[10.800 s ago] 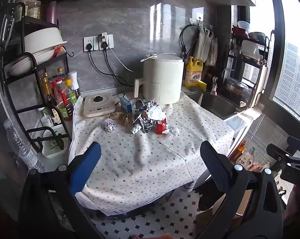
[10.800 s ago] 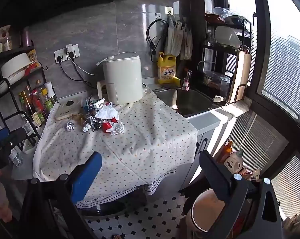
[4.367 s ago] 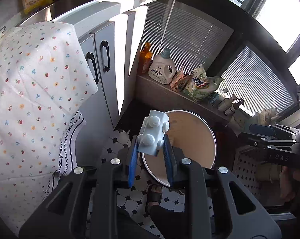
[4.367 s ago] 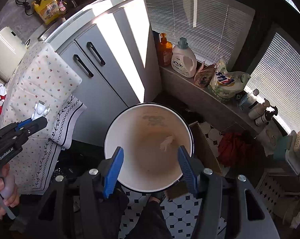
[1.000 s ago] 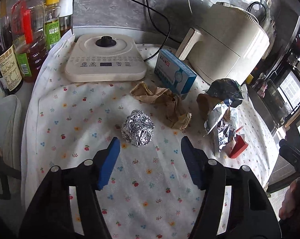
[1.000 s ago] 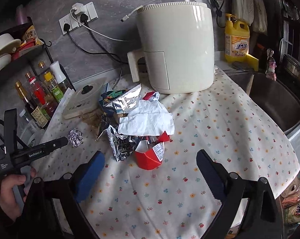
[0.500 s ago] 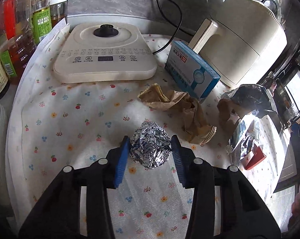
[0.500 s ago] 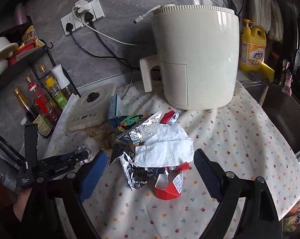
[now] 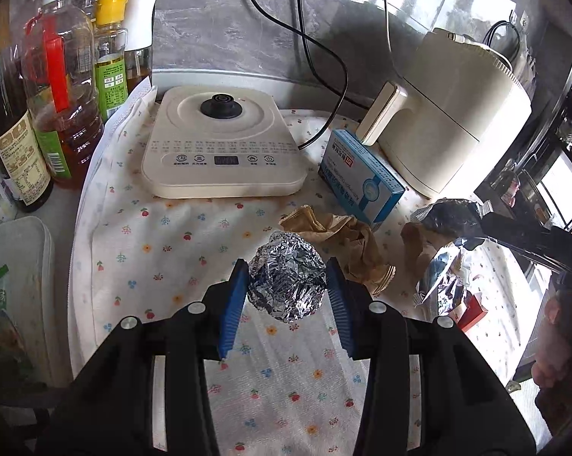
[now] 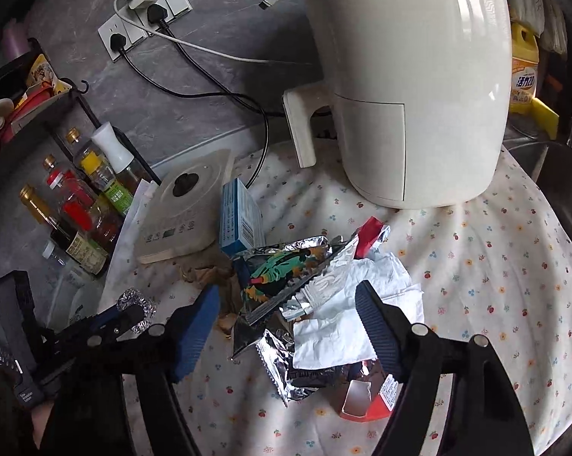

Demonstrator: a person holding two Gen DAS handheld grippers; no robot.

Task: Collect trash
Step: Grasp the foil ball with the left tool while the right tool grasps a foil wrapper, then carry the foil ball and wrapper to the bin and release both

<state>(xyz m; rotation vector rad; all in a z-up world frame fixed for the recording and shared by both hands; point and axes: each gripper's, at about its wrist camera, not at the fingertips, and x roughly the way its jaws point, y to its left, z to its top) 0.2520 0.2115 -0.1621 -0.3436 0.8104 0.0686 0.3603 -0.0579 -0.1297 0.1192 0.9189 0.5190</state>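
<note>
Left wrist view: left gripper (image 9: 286, 296) clamped on foil ball (image 9: 287, 276), just off the floral cloth (image 9: 164, 250). Lift straight. Right gripper (image 10: 286, 326) jaws, just closing, straddle white paper (image 10: 343, 326) and wrappers (image 10: 282, 277) unpinched; seat deeper before squeezing.

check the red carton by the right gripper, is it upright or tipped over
Tipped over. The red carton lies on its side on the cloth, its open end facing the right wrist camera.
</note>
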